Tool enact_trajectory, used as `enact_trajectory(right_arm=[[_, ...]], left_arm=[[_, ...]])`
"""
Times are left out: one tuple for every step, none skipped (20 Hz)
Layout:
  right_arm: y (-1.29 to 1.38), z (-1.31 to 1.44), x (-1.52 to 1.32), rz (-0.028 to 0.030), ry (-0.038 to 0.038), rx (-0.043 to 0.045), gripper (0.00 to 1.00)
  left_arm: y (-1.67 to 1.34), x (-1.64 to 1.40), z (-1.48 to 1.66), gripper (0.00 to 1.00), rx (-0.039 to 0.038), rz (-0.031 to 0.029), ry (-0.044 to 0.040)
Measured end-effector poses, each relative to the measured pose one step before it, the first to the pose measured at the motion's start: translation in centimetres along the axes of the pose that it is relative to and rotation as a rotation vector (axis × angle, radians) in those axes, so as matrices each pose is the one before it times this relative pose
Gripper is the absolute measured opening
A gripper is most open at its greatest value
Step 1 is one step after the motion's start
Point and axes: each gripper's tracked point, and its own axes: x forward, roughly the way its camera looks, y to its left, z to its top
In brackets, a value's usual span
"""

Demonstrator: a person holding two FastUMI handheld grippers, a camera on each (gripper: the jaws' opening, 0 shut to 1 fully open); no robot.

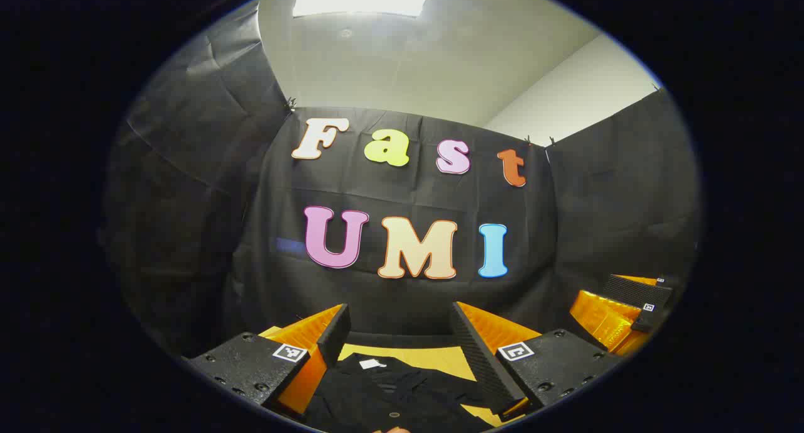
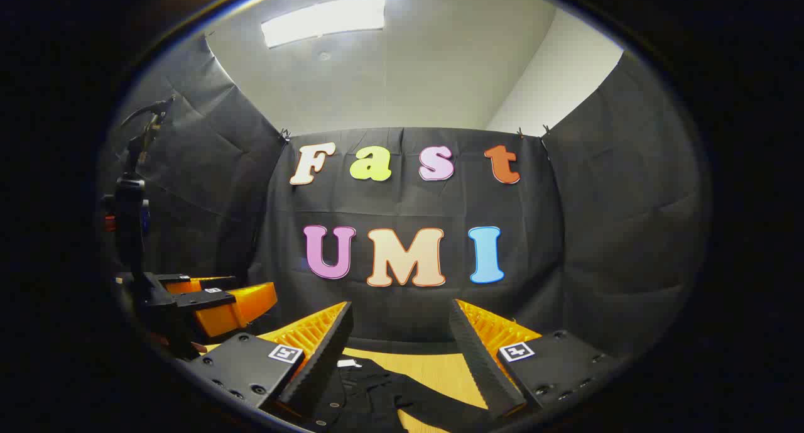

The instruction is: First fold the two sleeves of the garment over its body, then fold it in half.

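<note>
One dark garment (image 1: 389, 389) lies flat on the wooden table (image 1: 433, 359), low between the fingers in the left gripper view, with a small white tag (image 1: 372, 363) at its far edge, probably the neck. In the right gripper view the same garment (image 2: 370, 389) spreads below the fingers, a strip of it running off to the right that may be a sleeve; I cannot tell for sure. It looks thin, soft and light, so it should drape and crease easily and may drag or bunch if pulled across the table. A pinch at a sleeve's cuff or outer edge, lifted just clear and laid over the body, seems the safest hold. No fold looks made yet, as far as the low edge of each view shows. The left gripper (image 1: 399, 339) is spread wide with nothing between its fingers, hanging above the cloth. The right gripper (image 2: 399, 339) is likewise spread and holds nothing
</note>
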Motion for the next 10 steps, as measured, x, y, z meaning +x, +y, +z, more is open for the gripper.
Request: enact_trajectory(right_arm=[[0.077, -0.113, -0.085, 0.00264, 0.00156, 0.00065, 0.98], [0.144, -0.07, 0.018, 0.00335, 0.00048, 0.00021, 0.98], [0.153, 0.016, 0.101, 0.00341, 0.00129, -0.00207, 0.98], [0.16, -0.078, -0.057, 0.0021, 0.00107, -0.00416, 0.98], [0.042, 0.032, 0.044, 0.00146, -0.00016, -0.00411, 0.98], [0.183, 0.013, 0.045, 0.00447, -0.00115, -0.0013, 0.98], [0.137, 0.133, 0.1, 0.00305, -0.00323, 0.00113, 0.98], [0.082, -0.005, -0.153, 0.00121, -0.00319, 0.00112, 0.98], [0.059, 0.053, 0.034, 0.00146, -0.00279, 0.00145, 0.98], [0.087, -0.023, -0.018, 0.00065, -0.00161, 0.00133, 0.97]], left_arm=[[0.161, 0.022, 0.074, 0.94, 0.00071, 0.0015, -0.0014], [0.113, -0.043, 0.012, 0.95, -0.00128, 0.00158, -0.0003], [0.141, -0.038, 0.046, 0.95, -0.00019, 0.00286, -0.00048], [0.161, -0.048, 0.018, 0.94, 0.00038, 0.00202, -0.00065], [0.157, -0.036, 0.041, 0.94, 0.00086, 0.00321, -0.00047], [0.065, 0.013, -0.008, 0.94, 0.00011, 0.00124, -0.00106], [0.07, 0.011, 0.094, 0.94, 0.00001, 0.00241, -0.00085], [0.051, -0.031, -0.027, 0.94, -0.00026, -0.00008, -0.00063], [0.049, -0.101, 0.037, 0.94, 0.001, 0.00118, -0.00158], [0.09, -0.023, 0.048, 0.94, 0.00196, 0.00036, -0.00284]])
